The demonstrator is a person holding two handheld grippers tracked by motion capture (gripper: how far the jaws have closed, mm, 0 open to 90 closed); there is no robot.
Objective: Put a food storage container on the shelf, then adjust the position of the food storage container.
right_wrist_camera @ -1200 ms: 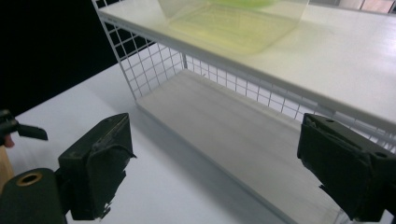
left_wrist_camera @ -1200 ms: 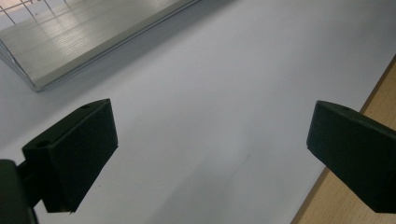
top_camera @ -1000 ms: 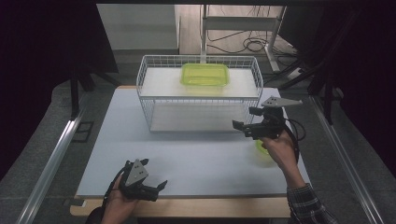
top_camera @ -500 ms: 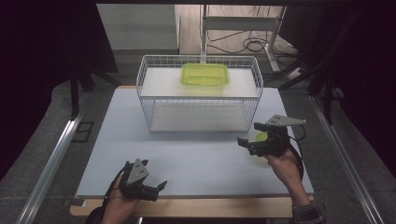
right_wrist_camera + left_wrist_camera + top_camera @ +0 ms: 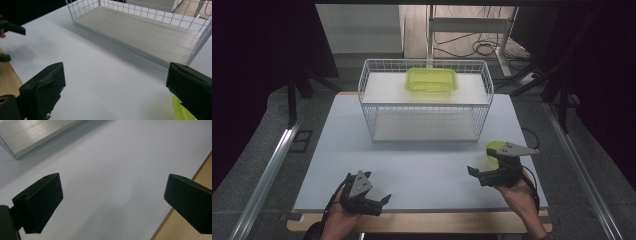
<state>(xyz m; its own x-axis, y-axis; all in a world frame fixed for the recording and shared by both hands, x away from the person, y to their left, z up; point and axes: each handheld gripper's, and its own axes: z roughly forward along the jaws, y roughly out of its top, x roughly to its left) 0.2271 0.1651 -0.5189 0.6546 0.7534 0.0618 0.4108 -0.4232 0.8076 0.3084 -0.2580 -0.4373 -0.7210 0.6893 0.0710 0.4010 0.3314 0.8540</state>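
A wooden table edge (image 5: 422, 222) carries a white board (image 5: 422, 165), where the left gripper (image 5: 379, 202) rests with jaws wide and empty. The right gripper (image 5: 479, 175), jaws just opened wider, nothing between them, hovers beside a small green lid (image 5: 493, 147). Beyond stands a wire basket (image 5: 424, 102) bearing a green container (image 5: 431, 80); grey floor and cables (image 5: 482, 47) lie behind. No readable writing.

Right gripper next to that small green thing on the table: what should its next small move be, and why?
Probably a short shift toward the small green round item, to bring the jaws around it. The right gripper sits low over the white table with its jaws wide apart and nothing between them, and the item lies just beside one jaw. The left gripper rests open near the table's front edge.
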